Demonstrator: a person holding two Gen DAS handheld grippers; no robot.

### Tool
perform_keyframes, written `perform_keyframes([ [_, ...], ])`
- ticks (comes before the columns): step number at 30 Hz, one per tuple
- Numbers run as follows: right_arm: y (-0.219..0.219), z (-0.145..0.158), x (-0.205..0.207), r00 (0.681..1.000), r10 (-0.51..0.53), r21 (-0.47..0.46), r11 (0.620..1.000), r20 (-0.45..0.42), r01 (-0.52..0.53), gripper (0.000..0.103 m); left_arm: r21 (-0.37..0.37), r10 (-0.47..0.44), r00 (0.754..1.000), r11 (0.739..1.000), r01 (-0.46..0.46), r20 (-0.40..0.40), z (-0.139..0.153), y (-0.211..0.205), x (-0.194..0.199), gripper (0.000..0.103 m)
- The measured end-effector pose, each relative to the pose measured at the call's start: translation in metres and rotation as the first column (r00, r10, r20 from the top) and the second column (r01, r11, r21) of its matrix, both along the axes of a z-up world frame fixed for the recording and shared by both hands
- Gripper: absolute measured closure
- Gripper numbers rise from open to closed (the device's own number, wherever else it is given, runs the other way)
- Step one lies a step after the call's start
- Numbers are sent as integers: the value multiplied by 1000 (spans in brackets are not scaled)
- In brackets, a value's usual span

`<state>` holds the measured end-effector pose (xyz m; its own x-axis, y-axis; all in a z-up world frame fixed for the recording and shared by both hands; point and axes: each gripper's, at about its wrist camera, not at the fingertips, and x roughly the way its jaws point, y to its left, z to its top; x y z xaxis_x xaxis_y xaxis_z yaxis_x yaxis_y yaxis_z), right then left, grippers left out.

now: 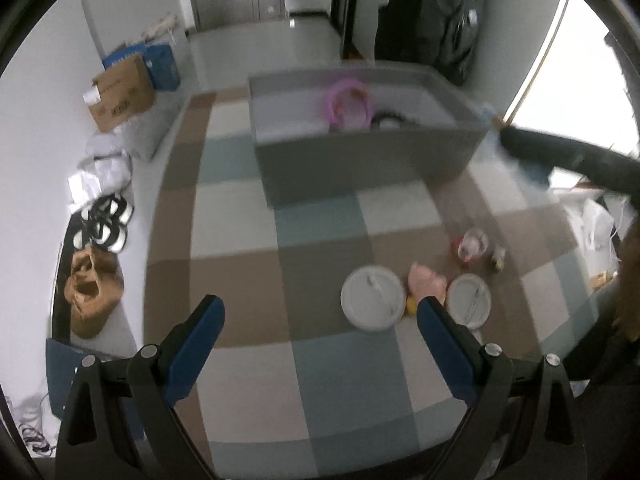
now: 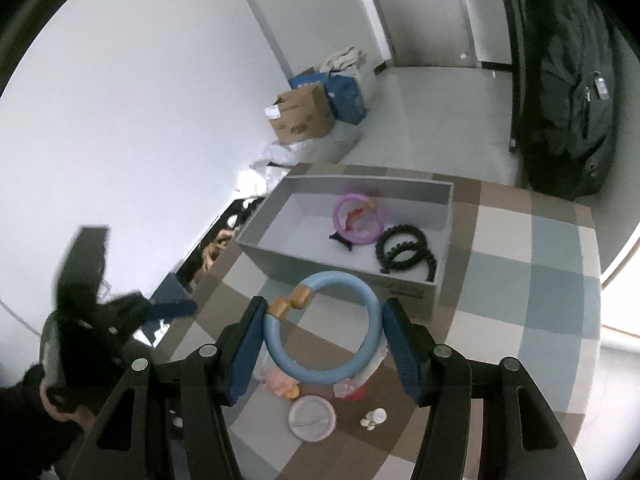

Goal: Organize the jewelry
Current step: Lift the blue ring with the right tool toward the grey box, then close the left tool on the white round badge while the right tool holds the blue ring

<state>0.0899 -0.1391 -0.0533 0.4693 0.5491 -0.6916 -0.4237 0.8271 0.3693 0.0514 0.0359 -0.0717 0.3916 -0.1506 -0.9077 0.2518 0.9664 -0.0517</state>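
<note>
The right tongs point(image 2: 324, 332) were clamped on a light-blue bangle point(image 2: 362, 300), one pad against each side of the ring, its tan clasp at about eleven o'clock; the bangle hung above the checked surface point(image 2: 520, 280), just in front of the grey box point(image 2: 438, 200). Inside that box lay a pink bangle point(image 2: 344, 204) near its centre, with a pair of black beaded bracelets point(image 2: 404, 254) at four o'clock from it. Under the held ring, toward six o'clock, sat a pink soft toy point(image 2: 280, 382), a small red-and-clear cup point(image 2: 350, 390), a round white lid point(image 2: 312, 416) and some pale little pieces point(image 2: 374, 418).

The left tongs point(image 1: 320, 312) stood apart with nothing between them, over bare checked squares. At one o'clock from them lay two round white lids point(image 1: 372, 298), the pink toy between them; the grey box stood well beyond at twelve. A dark sleeve point(image 1: 576, 160) reached in at three o'clock. Against the wall at nine to eleven o'clock were a cardboard carton point(image 1: 122, 94), blue bags and a brown bag point(image 1: 90, 292)
</note>
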Motion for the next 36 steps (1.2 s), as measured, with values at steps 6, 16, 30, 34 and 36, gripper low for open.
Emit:
perform_keyframes([
  [6,0,3,-3,1000,-5,15,1000,16,4,45,27,-41,999,999,42,-23,-4,-8,0,18],
  [16,-11,9,-4,999,-24,33,999,32,22,45,67,-104,994,992,107,-40,-11,-24,2,34],
  [30,-16,11,-5,999,-32,49,998,33,30,45,-31,-150,987,988,149,-50,-7,-31,-1,65],
  [34,-16,11,-6,999,-30,46,999,33,29,45,-32,-133,990,991,132,-35,-1,-29,-2,66],
  [36,-15,11,-6,999,-30,46,999,31,29,45,-47,-119,993,992,117,-28,2,-27,-2,66],
])
